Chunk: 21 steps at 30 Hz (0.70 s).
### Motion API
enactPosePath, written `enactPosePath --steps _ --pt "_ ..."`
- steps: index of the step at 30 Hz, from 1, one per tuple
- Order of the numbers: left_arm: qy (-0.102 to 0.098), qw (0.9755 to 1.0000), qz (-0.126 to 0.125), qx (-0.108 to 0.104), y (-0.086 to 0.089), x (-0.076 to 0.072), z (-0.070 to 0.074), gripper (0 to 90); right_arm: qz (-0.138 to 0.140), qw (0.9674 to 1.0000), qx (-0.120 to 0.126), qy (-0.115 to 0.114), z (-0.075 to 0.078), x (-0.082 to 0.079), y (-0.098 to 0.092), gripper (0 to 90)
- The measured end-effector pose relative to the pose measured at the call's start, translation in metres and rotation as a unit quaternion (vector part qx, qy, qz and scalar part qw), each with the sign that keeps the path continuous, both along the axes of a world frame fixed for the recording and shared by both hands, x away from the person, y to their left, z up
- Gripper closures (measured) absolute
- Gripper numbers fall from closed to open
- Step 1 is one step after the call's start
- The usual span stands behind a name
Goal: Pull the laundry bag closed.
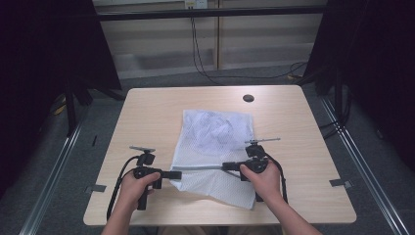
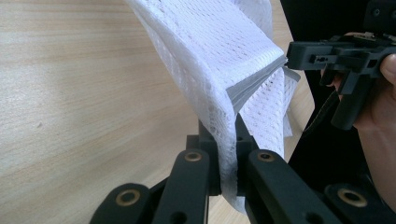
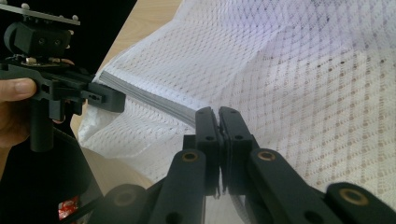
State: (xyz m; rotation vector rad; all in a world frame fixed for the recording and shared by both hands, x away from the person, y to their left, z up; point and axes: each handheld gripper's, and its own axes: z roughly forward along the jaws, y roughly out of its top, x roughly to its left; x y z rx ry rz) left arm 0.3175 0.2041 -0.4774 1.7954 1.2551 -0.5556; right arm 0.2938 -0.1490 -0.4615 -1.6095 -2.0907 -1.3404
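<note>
A white mesh bag (image 1: 215, 132) lies flat on the middle of the wooden table (image 1: 147, 112), its near part lifted. My left gripper (image 1: 175, 174) is shut on the bag's near left edge; in the left gripper view its jaws (image 2: 227, 135) pinch the mesh (image 2: 219, 51). My right gripper (image 1: 228, 166) is shut on the same edge further right. Its jaws (image 3: 218, 116) clamp the grey folded band of the bag (image 3: 303, 93). That grey band (image 1: 200, 168) runs taut between the two grippers. A hand holds each gripper.
A black round cap (image 1: 248, 98) sits in the table near its far edge. Black curtains hang on both sides, and cables (image 1: 205, 68) run across the floor behind the table. Bare tabletop lies left and right of the bag.
</note>
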Motion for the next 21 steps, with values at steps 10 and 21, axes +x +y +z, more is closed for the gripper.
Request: enactPosePath --steps 10,21 --pt "-0.007 0.9999 -0.004 0.008 0.002 0.0 -0.001 88.8 -0.01 0.9999 -0.003 -0.002 0.0 -0.001 -0.01 87.3" --pt "-0.002 1.0 0.001 0.005 0.001 -0.001 0.0 88.8 -0.016 0.9999 -0.002 0.0 0.0 -0.004 -0.021 87.2"
